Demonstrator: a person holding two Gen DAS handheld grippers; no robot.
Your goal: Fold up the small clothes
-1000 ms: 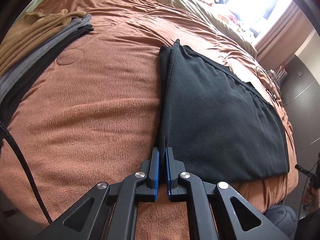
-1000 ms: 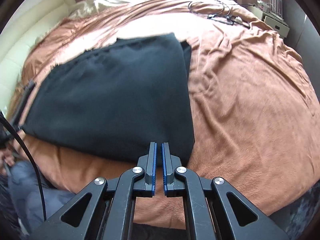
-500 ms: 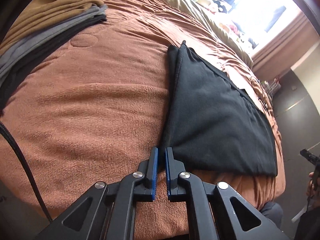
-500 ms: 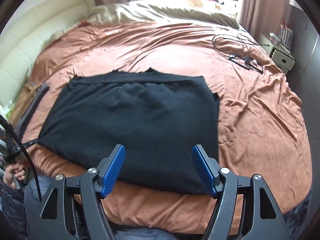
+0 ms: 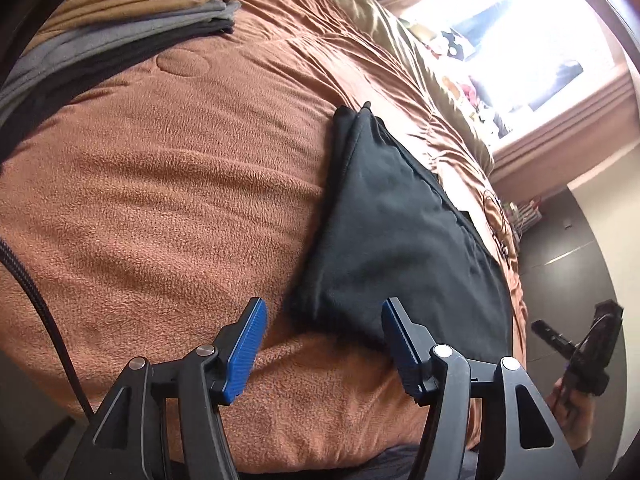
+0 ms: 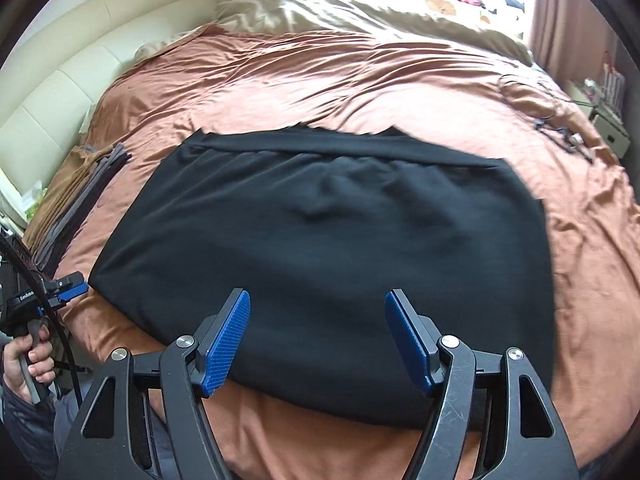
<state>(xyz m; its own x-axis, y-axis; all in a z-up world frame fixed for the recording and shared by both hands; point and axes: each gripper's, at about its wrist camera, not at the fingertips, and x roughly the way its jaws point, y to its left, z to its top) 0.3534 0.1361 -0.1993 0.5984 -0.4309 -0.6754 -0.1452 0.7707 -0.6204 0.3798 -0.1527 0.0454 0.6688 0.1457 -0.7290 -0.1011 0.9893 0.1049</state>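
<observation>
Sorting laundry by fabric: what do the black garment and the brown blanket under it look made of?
Black garment: likely a soft matte knit, cotton jersey or light fleece; no sheen, gentle wrinkles. Brown blanket: probably plush fleece; nubby pile up close, faint sheen on far folds.

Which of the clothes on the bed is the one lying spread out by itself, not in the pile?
The black garment, spread flat on the brown blanket just ahead of both grippers. The tan, grey and dark pieces sit folded in a stack off to the side.
</observation>
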